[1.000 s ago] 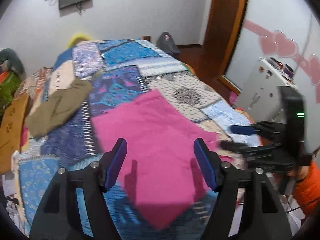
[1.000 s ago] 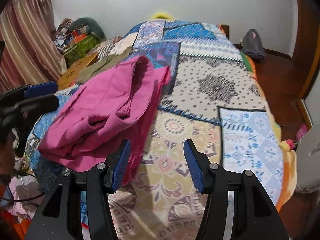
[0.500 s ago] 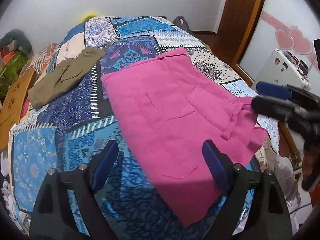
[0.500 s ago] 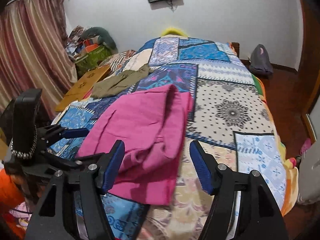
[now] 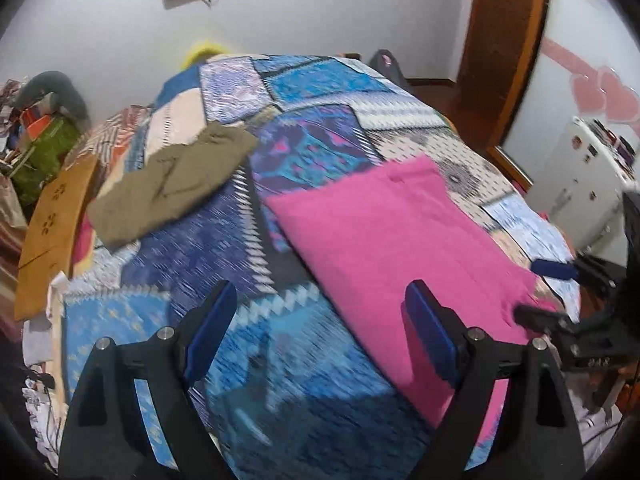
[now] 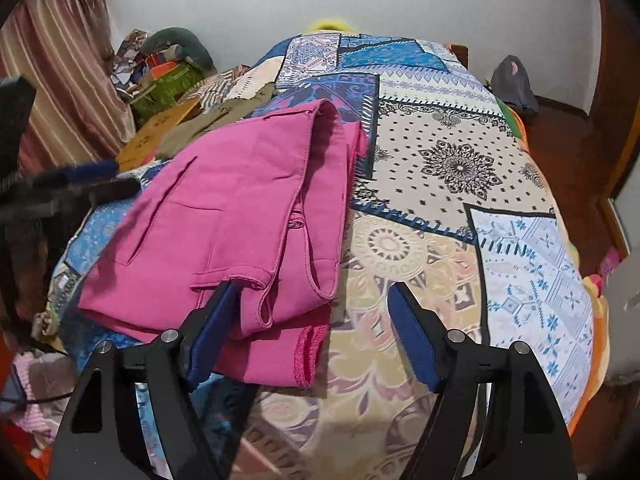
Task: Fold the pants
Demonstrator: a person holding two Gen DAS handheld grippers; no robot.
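The pink pants lie folded on the patchwork bedspread, near the bed's front edge; they also show in the right wrist view, with the waistband and a hem toward me. My left gripper is open and empty, above the bedspread just left of the pants. My right gripper is open and empty, its left finger over the pants' near edge. Each gripper shows in the other's view: the right one, the left one.
Olive-green pants lie on the far left of the bed. A cardboard box and clutter stand left of the bed. A white cabinet and a wooden door frame are on the right.
Both grippers stayed open. The left wrist view swung left and back, so the pants now sit at its right. The right gripper moved closer over the pants' near edge.
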